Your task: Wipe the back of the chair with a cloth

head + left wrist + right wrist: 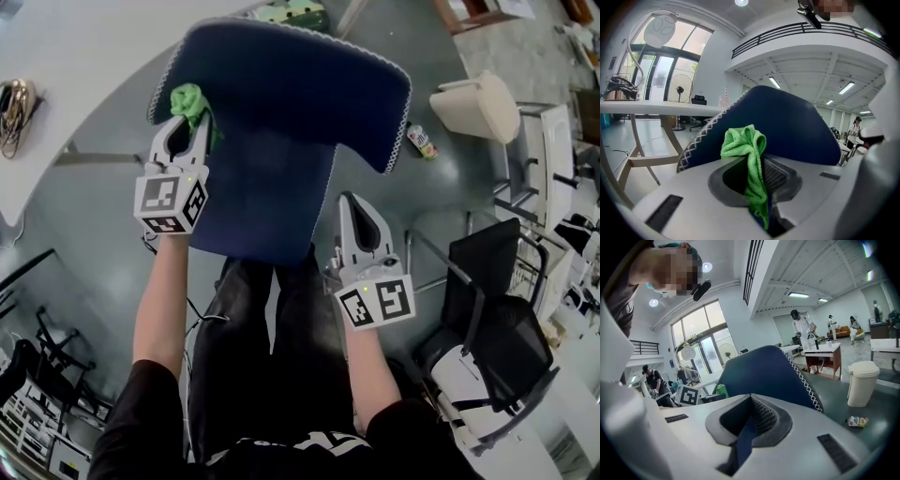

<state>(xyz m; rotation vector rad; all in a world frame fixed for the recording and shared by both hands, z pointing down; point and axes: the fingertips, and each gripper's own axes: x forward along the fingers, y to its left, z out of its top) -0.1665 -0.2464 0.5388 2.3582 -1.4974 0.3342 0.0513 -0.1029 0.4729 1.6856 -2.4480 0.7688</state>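
Note:
The chair's navy back (pixel 291 94), edged with white zigzag stitching, fills the upper middle of the head view. A bunched green cloth (pixel 192 101) rests against its upper left corner, and my left gripper (pixel 187 127) is shut on it. In the left gripper view the cloth (pixel 745 143) hangs down between the jaws of the left gripper (pixel 757 164), in front of the chair back (pixel 797 126). My right gripper (pixel 354 208) is at the lower right edge of the back and shut on it. In the right gripper view a strip of blue fabric runs between the jaws of the right gripper (pixel 750 416).
A white table (pixel 84 47) stands at the upper left. A beige bin (pixel 478 105) and a small can (pixel 423 141) are on the grey floor to the right. A black office chair (pixel 497 309) stands at the lower right. People stand far off (pixel 801 326).

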